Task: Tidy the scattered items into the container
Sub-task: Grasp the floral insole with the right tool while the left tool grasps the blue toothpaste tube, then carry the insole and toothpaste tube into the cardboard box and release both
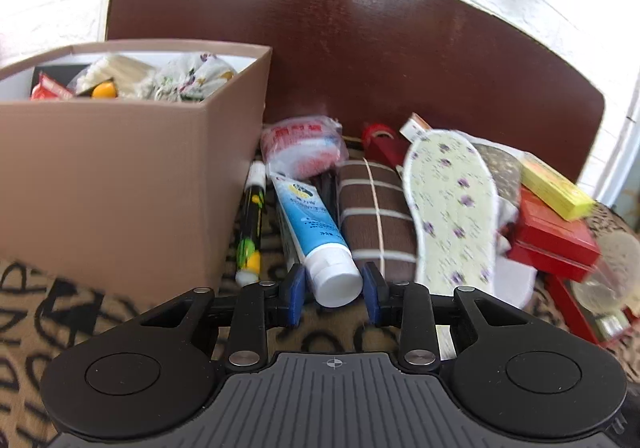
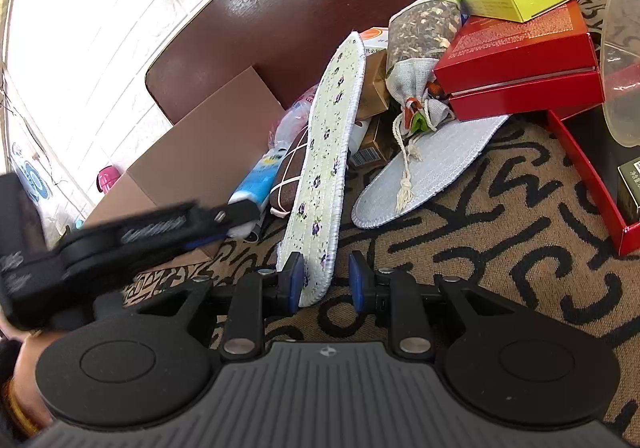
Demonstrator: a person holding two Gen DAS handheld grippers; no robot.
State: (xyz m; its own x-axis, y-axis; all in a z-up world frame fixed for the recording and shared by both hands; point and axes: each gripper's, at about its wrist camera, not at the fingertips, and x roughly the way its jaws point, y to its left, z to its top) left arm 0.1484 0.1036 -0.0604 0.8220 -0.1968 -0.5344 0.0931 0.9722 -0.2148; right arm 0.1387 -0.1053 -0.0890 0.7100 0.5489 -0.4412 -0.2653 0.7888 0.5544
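The blue tube, light and squeezable with a stiff white cap, lies beside the brown box; the spread left claw straddles that cap. The thin, floppy floral insole stands on edge inside the spread right claw.

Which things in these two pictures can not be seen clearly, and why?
- Left gripper, right wrist view: motion blur hides its jaws.
- Clear plastic lid, right wrist view: cut by the frame edge.
- Box contents, left wrist view: its wall hides the lower items.
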